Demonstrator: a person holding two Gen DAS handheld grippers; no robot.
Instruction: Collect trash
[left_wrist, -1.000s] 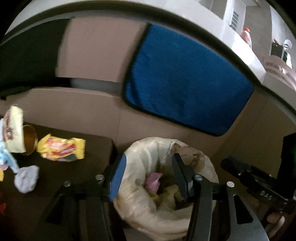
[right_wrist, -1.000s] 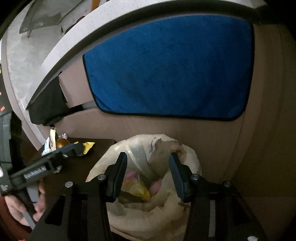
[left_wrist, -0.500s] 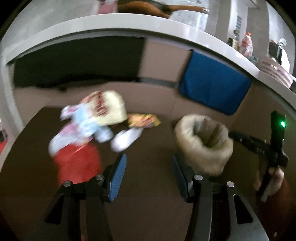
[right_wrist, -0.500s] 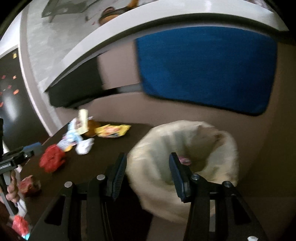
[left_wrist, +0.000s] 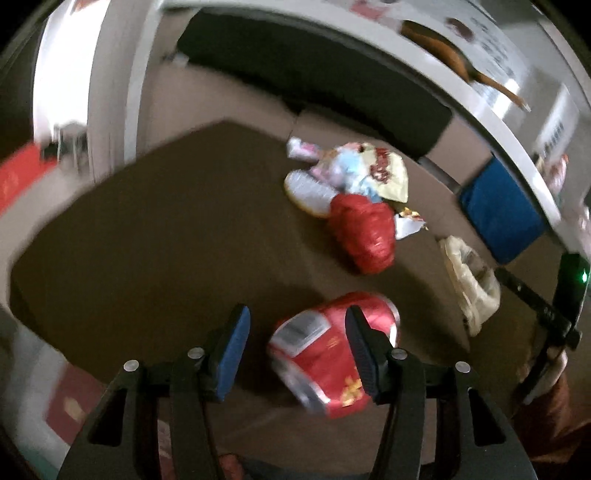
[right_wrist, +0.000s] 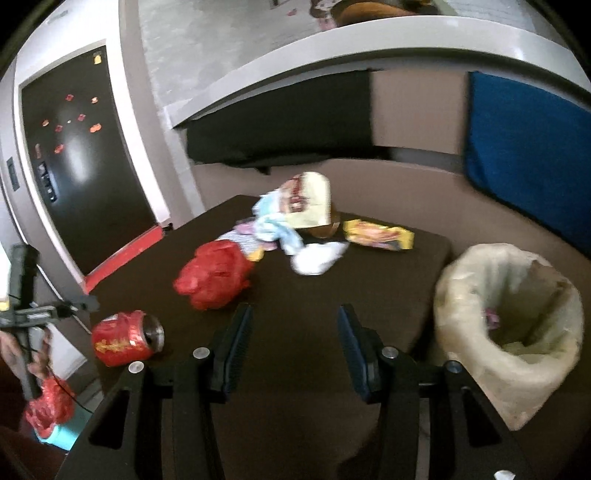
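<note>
Left wrist view: left gripper (left_wrist: 295, 350), jaws apart, just opened wider, above red can (left_wrist: 332, 363); best centred before closing. Right gripper (right_wrist: 291, 347): apart, empty.

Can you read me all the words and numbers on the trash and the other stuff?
None can be read.
Crushed red can: gold marks, too blurred.
Cream snack bag: red print, too blurred.
Yellow wrapper: blurred picture, no readable words.
Black handheld gripper at the left edge: pale label, too small.
Dark fridge door: red magnets, no readable text.
</note>
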